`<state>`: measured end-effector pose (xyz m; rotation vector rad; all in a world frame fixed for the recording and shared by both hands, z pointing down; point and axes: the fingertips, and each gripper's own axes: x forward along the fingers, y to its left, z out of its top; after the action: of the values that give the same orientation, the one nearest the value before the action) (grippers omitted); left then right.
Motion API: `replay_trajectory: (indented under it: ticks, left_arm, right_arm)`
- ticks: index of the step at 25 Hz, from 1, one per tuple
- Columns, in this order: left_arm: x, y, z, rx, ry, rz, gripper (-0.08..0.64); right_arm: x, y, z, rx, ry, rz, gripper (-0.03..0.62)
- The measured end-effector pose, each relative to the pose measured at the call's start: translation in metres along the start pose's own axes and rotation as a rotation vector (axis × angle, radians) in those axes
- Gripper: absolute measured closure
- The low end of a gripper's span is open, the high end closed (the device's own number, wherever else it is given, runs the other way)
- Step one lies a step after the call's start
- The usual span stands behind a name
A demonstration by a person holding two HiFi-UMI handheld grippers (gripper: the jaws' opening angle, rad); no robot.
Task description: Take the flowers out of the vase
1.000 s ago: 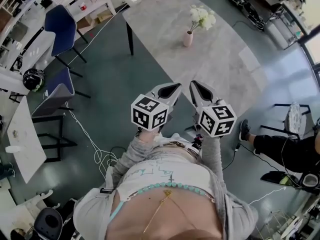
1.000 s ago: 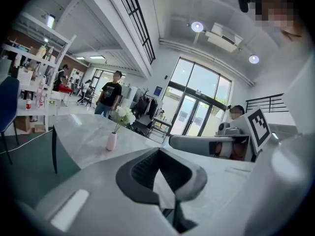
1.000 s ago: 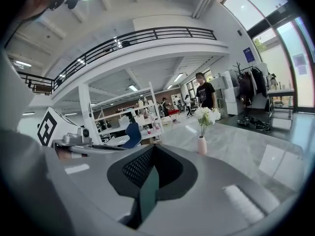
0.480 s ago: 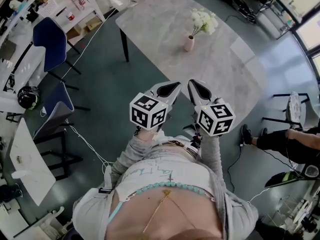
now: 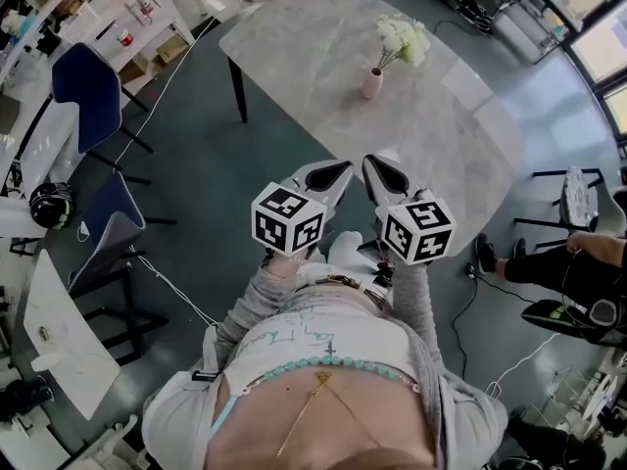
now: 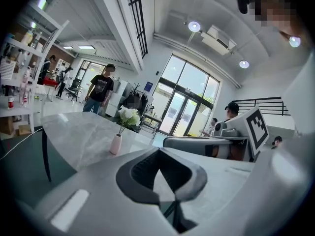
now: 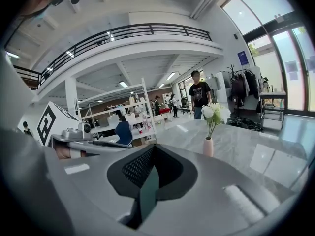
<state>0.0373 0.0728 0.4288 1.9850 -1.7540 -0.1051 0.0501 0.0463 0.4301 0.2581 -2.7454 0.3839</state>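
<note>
The flowers [image 5: 402, 37] are standing in the pink vase [image 5: 372, 83] on the grey table [image 5: 313, 57], while we are holding the left gripper [image 5: 338, 172] and right gripper [image 5: 377, 167] side by side, both closed and empty, well apart from it.

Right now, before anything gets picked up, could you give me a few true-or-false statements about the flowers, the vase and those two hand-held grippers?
1. The white flowers stand in the pink vase. True.
2. The vase lies tipped over on the grey table. False: it stands upright.
3. The left gripper holds a flower. False: it is shut and empty.
4. The right gripper is shut, short of the vase and touching nothing. True.
5. A person in a black T-shirt stands beyond the table. True.
</note>
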Motion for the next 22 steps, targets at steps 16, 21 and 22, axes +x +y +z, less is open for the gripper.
replay_trajectory:
  ticks: [16, 21, 22]
  left_arm:
    - [0.029, 0.054, 0.027, -0.021, -0.012, 0.041, 0.56]
    - [0.054, 0.065, 0.045, -0.014, -0.006, 0.027, 0.56]
    - [0.06, 0.067, 0.048, -0.013, -0.001, 0.025, 0.56]
  right_arm:
    - [0.062, -0.022, 0.028, -0.003, 0.018, 0.065, 0.566]
    - [0.073, -0.047, 0.041, 0.0, 0.028, 0.056, 0.566]
    - [0.075, -0.054, 0.044, 0.001, 0.029, 0.054, 0.566]
